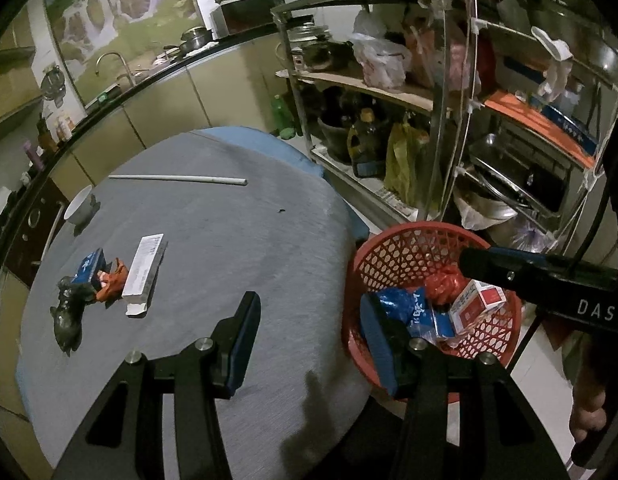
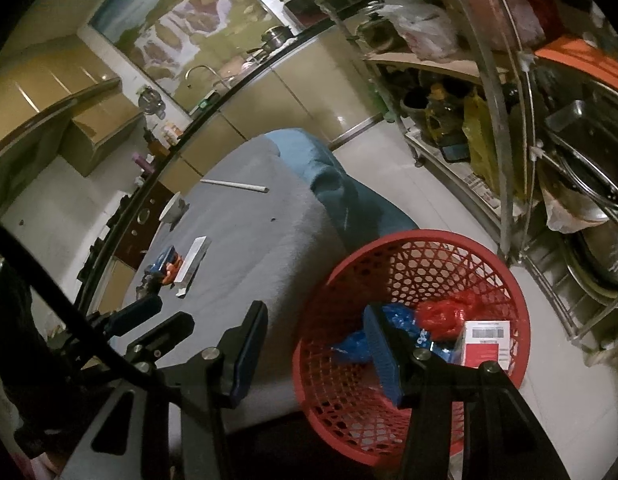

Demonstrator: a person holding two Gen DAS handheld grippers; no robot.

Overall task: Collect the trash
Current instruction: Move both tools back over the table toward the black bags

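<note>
Kitchen clutter surrounds a grey-covered table [image 1: 229, 240], where boxes and wrappers [image 1: 109, 280] lie well apart from both grippers. Beside its edge stands the red basket [image 2: 409, 248], probably placed there for easy dropping, already holding trash. The left gripper [image 1: 309, 336] and right gripper [image 2: 317, 344] hang released, empty. The basket's bottom is hidden.

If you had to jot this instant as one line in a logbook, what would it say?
left gripper open, empty | right gripper open, empty | basket: red box, blue and red wrappers | table: white box, more trash
</note>
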